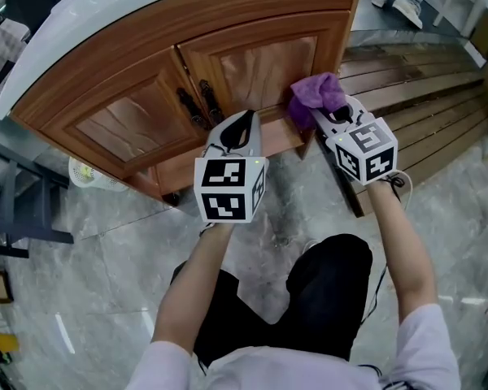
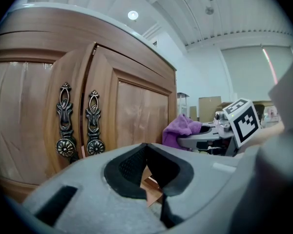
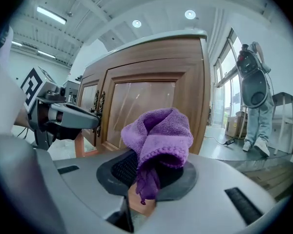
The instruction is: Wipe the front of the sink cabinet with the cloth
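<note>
The wooden sink cabinet (image 1: 228, 63) has two doors with dark ornate handles (image 1: 202, 104) at the middle seam. A purple cloth (image 1: 315, 94) is bunched at the lower right corner of the right door; I cannot tell whether it touches the wood. My right gripper (image 1: 319, 114) is shut on it, and the cloth (image 3: 161, 135) bulges up out of the right gripper (image 3: 149, 167). My left gripper (image 1: 242, 120) is shut on nothing and points at the cabinet (image 2: 136, 111) just right of the handles (image 2: 94, 118). The cloth (image 2: 180, 128) shows to its right.
Wooden slats (image 1: 423, 112) lie on the floor right of the cabinet. A white round object (image 1: 89, 173) sits by the cabinet's left foot. Another person (image 3: 256, 91) stands beyond the cabinet's right end. My knees (image 1: 325, 283) are on the marble floor (image 1: 106, 258).
</note>
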`<state>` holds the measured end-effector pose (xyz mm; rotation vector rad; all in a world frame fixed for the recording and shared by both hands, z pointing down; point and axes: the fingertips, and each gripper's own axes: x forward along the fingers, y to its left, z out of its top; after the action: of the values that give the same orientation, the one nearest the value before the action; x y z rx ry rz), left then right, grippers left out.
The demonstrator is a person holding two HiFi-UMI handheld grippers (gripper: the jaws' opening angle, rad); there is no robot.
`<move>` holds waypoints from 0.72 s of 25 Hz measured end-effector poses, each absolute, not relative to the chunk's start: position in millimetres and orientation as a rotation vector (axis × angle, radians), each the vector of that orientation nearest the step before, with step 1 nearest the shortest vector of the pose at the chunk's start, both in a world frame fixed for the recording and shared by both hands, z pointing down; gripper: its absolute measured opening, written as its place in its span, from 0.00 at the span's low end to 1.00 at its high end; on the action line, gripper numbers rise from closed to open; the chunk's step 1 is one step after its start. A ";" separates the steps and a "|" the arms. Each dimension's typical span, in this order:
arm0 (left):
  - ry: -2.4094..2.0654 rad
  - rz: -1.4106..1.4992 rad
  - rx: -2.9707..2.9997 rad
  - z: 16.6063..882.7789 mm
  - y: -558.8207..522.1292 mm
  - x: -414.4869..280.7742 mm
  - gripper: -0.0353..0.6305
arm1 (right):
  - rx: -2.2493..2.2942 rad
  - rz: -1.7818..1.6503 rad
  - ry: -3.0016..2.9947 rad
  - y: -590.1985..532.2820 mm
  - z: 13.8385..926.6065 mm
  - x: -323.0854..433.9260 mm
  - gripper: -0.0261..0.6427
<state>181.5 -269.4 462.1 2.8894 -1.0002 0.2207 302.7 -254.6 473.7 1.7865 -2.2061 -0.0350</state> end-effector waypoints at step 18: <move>-0.950 0.358 2.721 385.8 -255.9 176.7 0.06 | 1.677 0.248 -2.277 -230.8 387.2 246.2 0.15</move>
<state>176.7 -255.9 385.8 2.7210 -0.9502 0.3581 246.2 -230.8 387.2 1.6774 -2.2773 0.2482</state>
